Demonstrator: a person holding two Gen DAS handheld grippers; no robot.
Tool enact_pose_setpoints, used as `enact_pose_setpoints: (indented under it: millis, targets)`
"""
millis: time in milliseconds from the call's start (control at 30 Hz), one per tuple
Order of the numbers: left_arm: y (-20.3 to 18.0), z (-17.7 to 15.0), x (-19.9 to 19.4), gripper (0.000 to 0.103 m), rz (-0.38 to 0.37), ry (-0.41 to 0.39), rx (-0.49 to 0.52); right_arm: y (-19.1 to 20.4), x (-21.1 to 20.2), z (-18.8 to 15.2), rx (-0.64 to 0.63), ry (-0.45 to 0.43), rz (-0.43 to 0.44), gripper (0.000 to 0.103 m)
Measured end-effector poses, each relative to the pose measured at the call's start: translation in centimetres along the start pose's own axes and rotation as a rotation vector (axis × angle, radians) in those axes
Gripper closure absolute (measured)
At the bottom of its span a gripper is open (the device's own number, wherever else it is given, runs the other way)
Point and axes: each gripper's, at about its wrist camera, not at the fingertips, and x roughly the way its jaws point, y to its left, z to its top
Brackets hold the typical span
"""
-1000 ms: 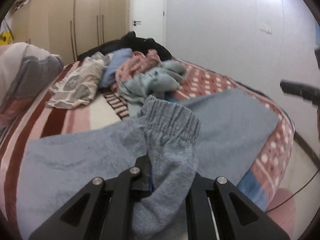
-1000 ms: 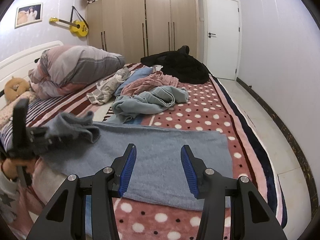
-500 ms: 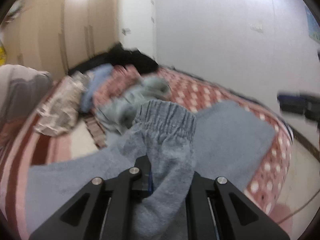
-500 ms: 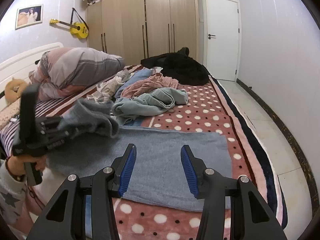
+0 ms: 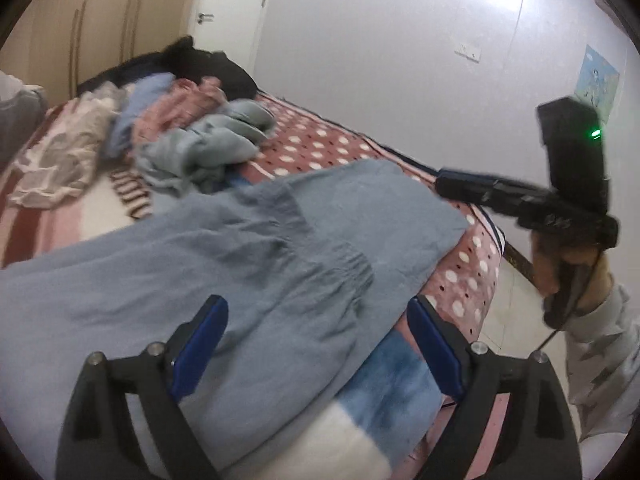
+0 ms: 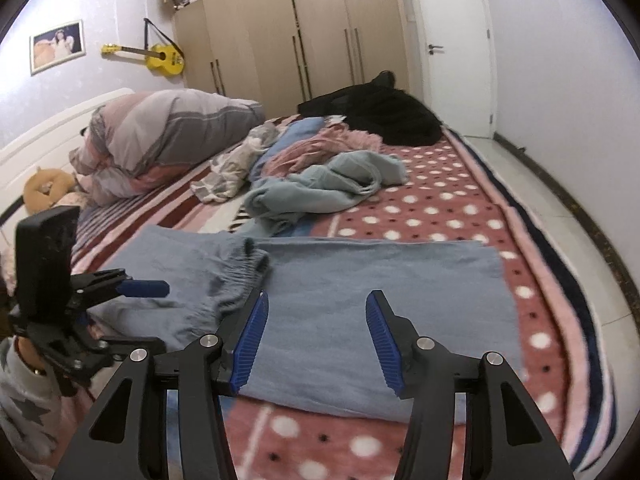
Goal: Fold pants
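Observation:
Grey-blue pants (image 5: 224, 264) lie flat on the bed, with the cuffed leg end (image 5: 344, 268) folded over onto the wider part. In the right wrist view the pants (image 6: 380, 280) span the bed's near edge, the elastic cuff (image 6: 244, 268) lying on top. My left gripper (image 5: 316, 340) is open and empty just above the folded leg; it also shows in the right wrist view (image 6: 144, 289). My right gripper (image 6: 316, 336) is open and empty above the pants; it shows at the right of the left wrist view (image 5: 452, 182).
A pile of clothes (image 6: 328, 176) lies further along the bed, with a black garment (image 6: 376, 116) behind it and a striped pillow (image 6: 168, 136) to the left. The polka-dot blanket (image 6: 440, 208) covers the bed. Floor and wall run along the right.
My left gripper carried the cuffed leg end over the pants, opened and let it go. The leg now lies folded on the pants. My right gripper stayed open and nearly still.

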Motion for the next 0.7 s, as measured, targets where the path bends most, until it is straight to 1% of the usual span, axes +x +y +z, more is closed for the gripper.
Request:
enact_pose_setpoints:
  millis: [33,67,100,133,167,233,300,367,400,467,533,600,700]
  targets:
    - [0.7,0.1,-1.0,0.015,0.019,-0.015,-0.007,0.5,0.7,0.3,0.005,0.002,0.025,0.054]
    - [1.3,0.1,-2.0,0.014,0.054,-0.030,-0.016,0.9,1.2,0.4,0.008,0.005,0.038,0.053]
    - [2.2,0.1,-2.8,0.015,0.098,-0.042,-0.024,1.5,2.0,0.6,0.013,0.013,0.060,0.049]
    - [3.1,0.1,-3.8,0.014,0.157,-0.058,-0.031,1.9,2.6,0.7,0.017,0.021,0.073,0.047]
    - [4.0,0.0,-4.7,0.014,0.210,-0.071,-0.042,2.8,3.7,0.8,0.016,0.040,0.097,0.047]
    - [6.5,-0.3,-6.2,0.014,0.308,-0.085,-0.086,4.1,5.4,0.6,0.002,0.073,0.114,0.046]
    - [8.4,-1.2,-7.4,0.014,0.363,-0.098,-0.130,5.4,7.6,0.0,-0.022,0.125,0.108,0.047]
    - [9.9,-2.3,-8.1,0.014,0.379,-0.096,-0.169,6.2,9.5,-0.9,-0.035,0.170,0.094,0.047]
    - [10.5,-2.8,-8.1,0.014,0.387,-0.091,-0.184,6.5,10.1,-1.4,-0.047,0.184,0.074,0.047]
    - [11.6,-4.1,-8.1,0.014,0.406,-0.072,-0.208,6.9,11.0,-2.6,-0.090,0.197,0.028,0.045]
    - [12.3,-5.0,-7.8,0.014,0.414,-0.059,-0.224,6.9,11.1,-3.6,-0.111,0.189,0.013,0.041]
    - [12.8,-5.4,-7.8,0.014,0.408,-0.059,-0.241,6.5,10.6,-3.9,-0.091,0.187,0.014,0.041]
    - [12.9,-5.5,-8.1,0.014,0.411,-0.076,-0.247,5.3,8.5,-3.8,-0.003,0.159,0.031,0.041]
